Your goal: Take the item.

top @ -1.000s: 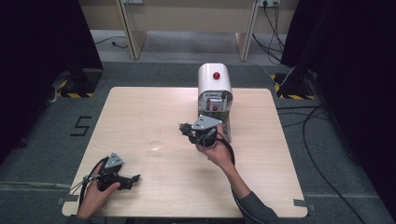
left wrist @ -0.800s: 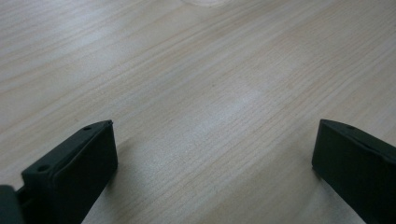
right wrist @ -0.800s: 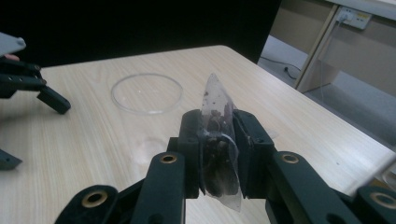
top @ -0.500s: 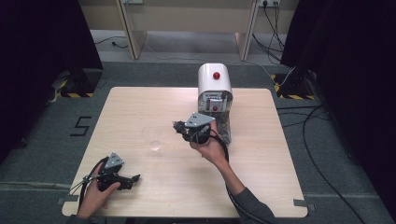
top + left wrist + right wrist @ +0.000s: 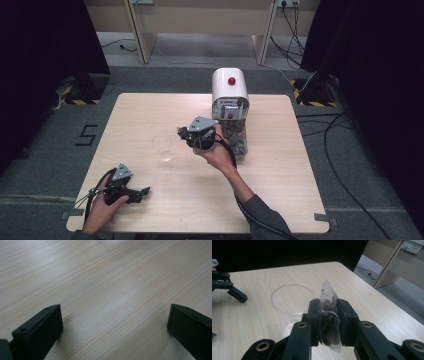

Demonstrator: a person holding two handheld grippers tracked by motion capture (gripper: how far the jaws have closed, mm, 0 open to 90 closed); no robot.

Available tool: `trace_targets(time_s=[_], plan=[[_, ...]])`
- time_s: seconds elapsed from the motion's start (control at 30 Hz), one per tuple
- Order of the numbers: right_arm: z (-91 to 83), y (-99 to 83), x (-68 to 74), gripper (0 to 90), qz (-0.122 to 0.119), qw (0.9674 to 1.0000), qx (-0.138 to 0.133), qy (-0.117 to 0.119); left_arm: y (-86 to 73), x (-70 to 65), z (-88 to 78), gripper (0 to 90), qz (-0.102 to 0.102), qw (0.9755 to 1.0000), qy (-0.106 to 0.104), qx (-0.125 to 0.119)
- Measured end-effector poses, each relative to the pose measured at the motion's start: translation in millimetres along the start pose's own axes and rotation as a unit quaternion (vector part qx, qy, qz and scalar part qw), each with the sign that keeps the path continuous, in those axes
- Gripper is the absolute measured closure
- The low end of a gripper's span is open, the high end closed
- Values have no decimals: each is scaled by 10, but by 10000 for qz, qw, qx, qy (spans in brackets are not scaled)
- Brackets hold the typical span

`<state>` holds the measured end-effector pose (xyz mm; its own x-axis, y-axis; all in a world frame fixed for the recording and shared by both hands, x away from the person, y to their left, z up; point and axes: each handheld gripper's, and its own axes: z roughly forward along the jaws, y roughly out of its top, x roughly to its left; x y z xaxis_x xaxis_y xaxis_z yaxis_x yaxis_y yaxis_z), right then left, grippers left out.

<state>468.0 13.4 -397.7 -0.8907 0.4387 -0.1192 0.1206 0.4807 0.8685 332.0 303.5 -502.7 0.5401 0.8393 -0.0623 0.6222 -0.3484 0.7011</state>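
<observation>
Counter (image 5: 280, 200) edge first, nearest the person: we see the left gripper (image 5: 142, 191) held low at the near left corner, its grey plate on top and its cable looping back toward the hand (image 5: 102, 210). In the left gripper view its fingers (image 5: 40, 330) stand spread wide over bare pale wood, with nothing between them. Farther in, near the middle of the counter, we find the right gripper (image 5: 182, 132) raised in the right hand (image 5: 215, 152), pointing toward the left side. In the right gripper view its fingers (image 5: 314, 315) are pressed on a small clear packet (image 5: 328, 315) with dark contents (we cannot tell what they are), and the packet's pointed top stands up above them. Just beyond those fingers sits a clear plastic cup (image 5: 292, 300), upright and open-mouthed; in the high view the cup (image 5: 164, 147) stands on the wood just left of the right gripper. Behind the right hand, toward the far edge, stands a white machine (image 5: 229, 90) with a red button, and a clear container (image 5: 239, 135) with dark contents sits in front of it.
</observation>
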Motion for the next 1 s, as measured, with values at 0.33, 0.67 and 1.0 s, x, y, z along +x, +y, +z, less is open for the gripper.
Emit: trace_targets(time_s=[0.33, 0.67, 1.0], plan=[[142, 208, 174, 747, -175, 9996, -28, 200, -2, 0, -5, 0, 26, 10000, 9, 14], [321, 237, 254, 746, -233, 9991, 43, 337, -3, -1, -7, 0, 29, 10000, 8, 19], [469, 258, 332, 746, -217, 9987, 195, 423, -6, -2, -9, 0, 32, 10000, 0, 9]])
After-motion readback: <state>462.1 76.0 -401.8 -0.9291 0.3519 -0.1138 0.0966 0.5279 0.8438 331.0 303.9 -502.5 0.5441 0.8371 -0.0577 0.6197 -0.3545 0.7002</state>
